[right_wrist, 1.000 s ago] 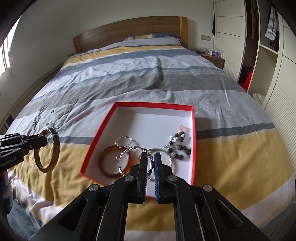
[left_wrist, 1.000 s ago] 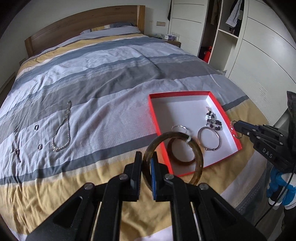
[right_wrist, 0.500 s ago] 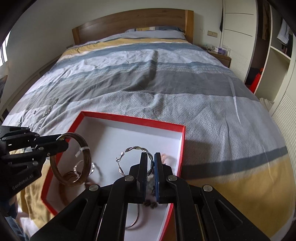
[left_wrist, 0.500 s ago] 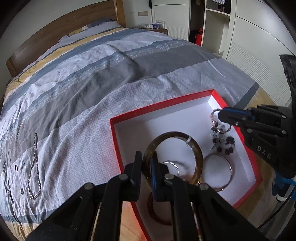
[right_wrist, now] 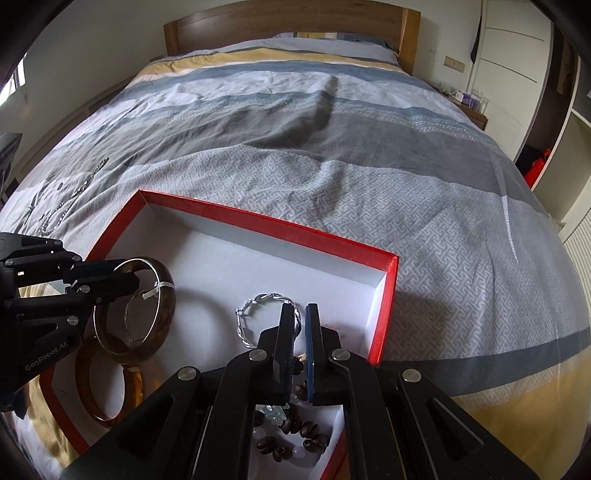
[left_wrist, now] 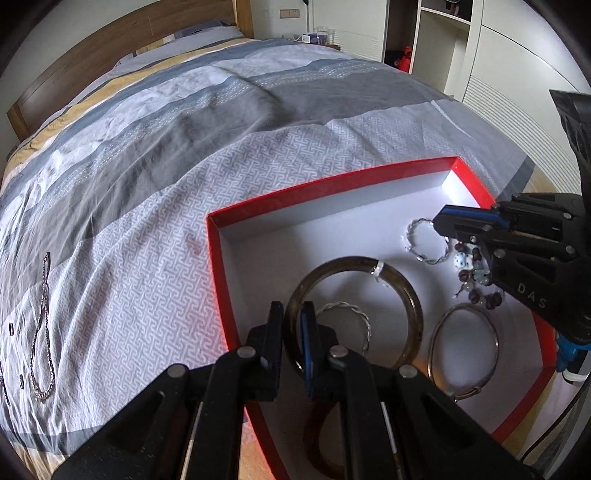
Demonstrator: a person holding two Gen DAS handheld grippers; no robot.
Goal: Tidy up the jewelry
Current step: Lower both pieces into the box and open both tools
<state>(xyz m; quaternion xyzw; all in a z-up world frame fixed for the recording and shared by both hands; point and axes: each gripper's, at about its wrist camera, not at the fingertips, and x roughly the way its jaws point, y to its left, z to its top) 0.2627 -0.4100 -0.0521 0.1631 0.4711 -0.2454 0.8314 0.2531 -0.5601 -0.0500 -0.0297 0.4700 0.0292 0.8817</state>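
left tool (left_wrist: pixel 293 323) clamped, right tool (right_wrist: pixel 299 325) closing

Box (right_wrist: pixel 384 295): red rim and outer walls, white inside. Bedcover (left_wrist: pixel 177 155): grey, white and yellow bands, near band with a white key-fret pattern. Held bangle (left_wrist: pixel 413 314): dark olive-brown, translucent, white tag. Second bangle (right_wrist: pixel 135 384): amber-brown. Twisted hoop (right_wrist: pixel 258 306): silver. Beads (right_wrist: pixel 291 439): dark brown, some apparently pale. Headboard (right_wrist: pixel 295 18): brown wood.

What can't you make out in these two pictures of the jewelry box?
- Amber bangle: left view, mostly behind the left gripper.
- Bead bracelet: right view, partly behind the right gripper.
- Small pieces beside the chain: left view, too small to identify.
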